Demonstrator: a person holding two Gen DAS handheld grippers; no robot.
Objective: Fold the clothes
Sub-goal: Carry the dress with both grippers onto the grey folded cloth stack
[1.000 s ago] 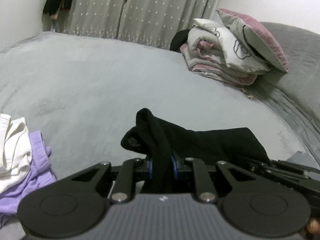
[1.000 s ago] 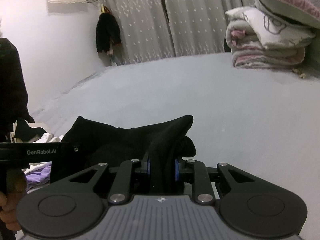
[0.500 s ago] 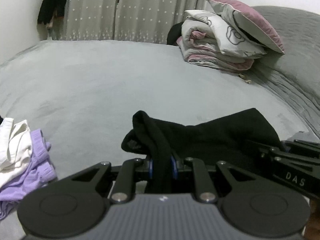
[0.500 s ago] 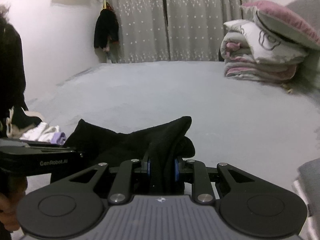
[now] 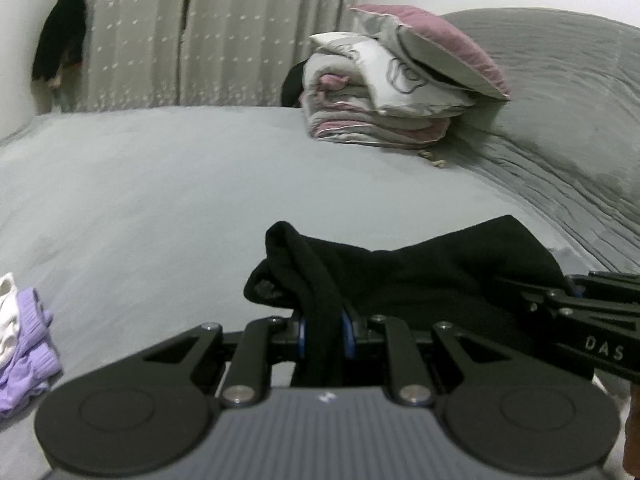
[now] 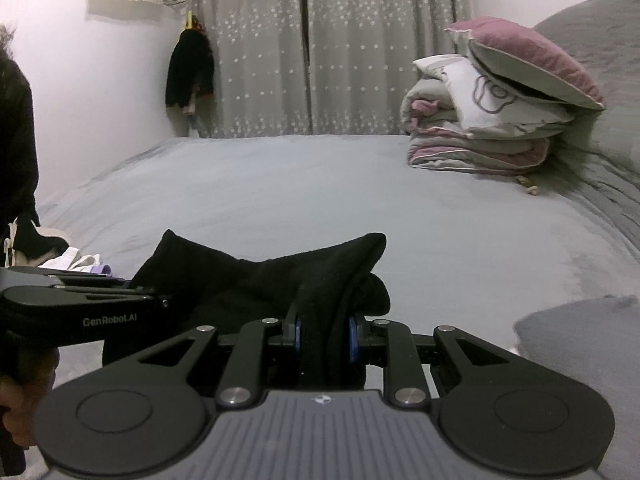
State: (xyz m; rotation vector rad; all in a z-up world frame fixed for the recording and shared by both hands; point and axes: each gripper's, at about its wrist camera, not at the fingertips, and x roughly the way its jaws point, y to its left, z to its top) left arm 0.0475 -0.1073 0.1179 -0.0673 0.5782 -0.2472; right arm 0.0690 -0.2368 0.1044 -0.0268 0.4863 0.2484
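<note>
A black garment (image 5: 420, 276) hangs stretched between both grippers above the grey bed (image 5: 200, 184). My left gripper (image 5: 323, 334) is shut on its left corner, with cloth bunched between the blue pads. My right gripper (image 6: 323, 334) is shut on the opposite corner of the same black garment (image 6: 256, 280). In the left wrist view the right gripper (image 5: 572, 292) comes in from the right edge. The right wrist view shows the left gripper (image 6: 156, 294) entering from the left, with a hand (image 6: 18, 404) on its handle. The garment's lower part is hidden behind the gripper bodies.
A purple and white pile of clothes (image 5: 24, 336) lies on the bed at the left. Folded quilts and a pink pillow (image 5: 400, 92) are stacked at the far right near the headboard. Curtains (image 6: 312, 48) and a dark hanging garment (image 6: 190, 72) line the far wall.
Both grippers have tilted up and swung with the black garment, so the quilt stack and far wall sit more centred. The grip on the cloth is unchanged.
</note>
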